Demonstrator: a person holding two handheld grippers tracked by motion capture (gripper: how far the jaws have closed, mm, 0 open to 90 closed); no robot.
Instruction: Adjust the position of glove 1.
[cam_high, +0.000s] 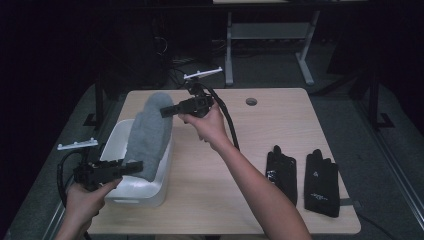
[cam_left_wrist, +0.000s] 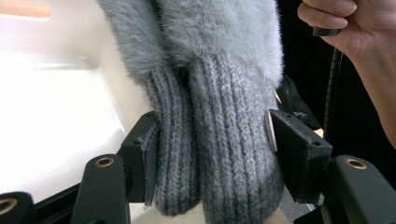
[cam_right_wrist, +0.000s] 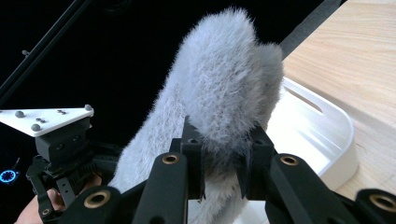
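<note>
**Fuzzy grey pair slung between two claws over the bin**

While you hold both ends, the grey fuzzy gloves (cam_high: 149, 131) hang stretched between your claws, right above the white bin (cam_high: 116, 141). Your left claw (cam_left_wrist: 212, 147) has the ribbed knit cuffs between its pads, jaws at a middling width and pressing the wool. Your right claw (cam_right_wrist: 223, 158) pinches the fluffy tip end, jaws narrow, fur bulging out above them.

Handling, as I read it: light, soft, completely limp. No stiffness at all, so the middle will sag wherever neither claw supports it. That fur compresses and could slide out of a shallow pinch; the ribbed cuffs by your left claw look like the surer hold, dense and grippy. Nothing fragile here, squeeze freely.

Count: two grey cuffs side by side in the left gripper view, so two gloves held as one bundle. One white bin below them. Two black gloves (cam_high: 301, 179) lie flat on the worktop (cam_high: 270, 125), well off to the side of your right claw.
</note>
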